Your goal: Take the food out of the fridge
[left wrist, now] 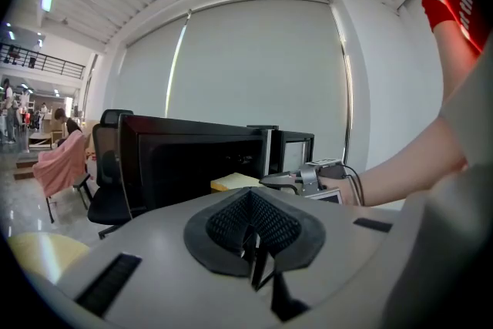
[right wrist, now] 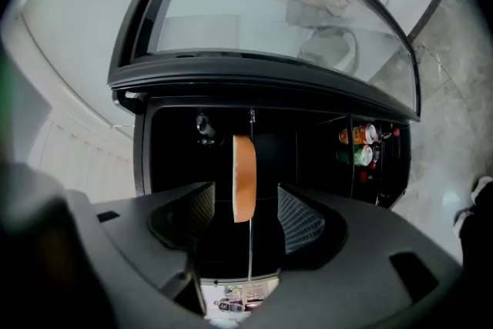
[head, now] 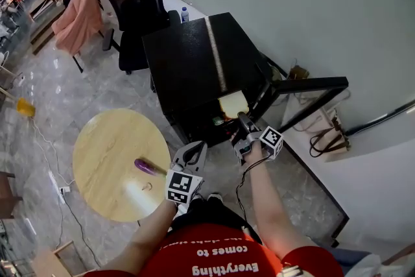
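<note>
**Right gripper view: right claw [right wrist: 250, 216] open, short of tan slab [right wrist: 243, 177]**

Right claw stands wide open and empty, aimed into the fridge [head: 194, 68]. The tan slab, apparently a bread slice, rests on a shelf inside, beyond the pads. Judged light, soft and easily crushed, so it wants a gentle pinch across its flat faces near the front edge. Left claw [left wrist: 252, 246] is closed on nothing. The open door [head: 305, 91], holding cans [right wrist: 360, 145], flanks the approach. An aubergine [head: 148, 167] lies on the round surface [head: 104, 159].

From above, we see little inside the fridge [head: 194, 68]: its top hides most of it, and the rest is dark. The cans [right wrist: 360, 145] inside are too small for us to read any label.
</note>
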Tool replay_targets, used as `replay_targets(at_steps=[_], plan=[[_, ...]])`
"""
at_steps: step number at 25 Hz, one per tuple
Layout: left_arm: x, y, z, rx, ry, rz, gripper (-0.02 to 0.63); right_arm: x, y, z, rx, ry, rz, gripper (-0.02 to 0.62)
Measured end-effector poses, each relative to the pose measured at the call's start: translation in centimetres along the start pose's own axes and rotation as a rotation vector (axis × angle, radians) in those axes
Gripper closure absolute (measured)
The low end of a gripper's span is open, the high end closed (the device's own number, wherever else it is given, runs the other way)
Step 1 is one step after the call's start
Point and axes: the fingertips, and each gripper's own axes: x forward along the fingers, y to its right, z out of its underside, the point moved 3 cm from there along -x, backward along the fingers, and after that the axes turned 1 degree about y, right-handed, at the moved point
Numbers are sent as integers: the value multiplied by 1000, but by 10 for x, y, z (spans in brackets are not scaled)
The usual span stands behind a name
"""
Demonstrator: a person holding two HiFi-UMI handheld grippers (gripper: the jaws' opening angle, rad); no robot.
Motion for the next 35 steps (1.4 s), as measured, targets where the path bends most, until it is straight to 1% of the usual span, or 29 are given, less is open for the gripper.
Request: replay_targets(at_steps=[4, 9, 11, 13, 15, 16, 18, 19, 23, 26, 35], plan=[[-4, 2, 9, 2, -28, 8, 606, 12, 5, 0, 13, -18, 2, 354], [-8, 9, 16, 13, -55, 27, 606, 19, 15, -2, 37, -3, 21, 354], [-9, 10, 18, 12, -60, 26, 606, 20, 15, -3, 18, -2, 31, 354], [-10, 10, 20, 16, -63, 23, 606, 21, 11, -3, -27, -8, 44, 356], [-12, 9, 22, 15, -67, 21, 606, 23, 8, -2, -74, -21, 40, 357], [-13, 8, 24, 13, -71, 19, 606, 23, 6, -1, -90, -26, 31, 371], [-16, 7, 28, 9, -77, 14, 606, 23, 2, 0, -100, -24, 2, 454], [-17, 6, 29, 7, -79, 11, 606, 23, 0, 0, -96, -20, -9, 482], [-24, 5, 31, 2, -81, 3, 606, 22, -3, 0, -76, -11, -18, 495], [-27, 4, 31, 3, -78, 2, 606, 19, -6, 1, -62, -1, -40, 499], [-32, 3, 28, 0, -58, -6, 606, -3, -15, 2, -58, 21, -89, 500]])
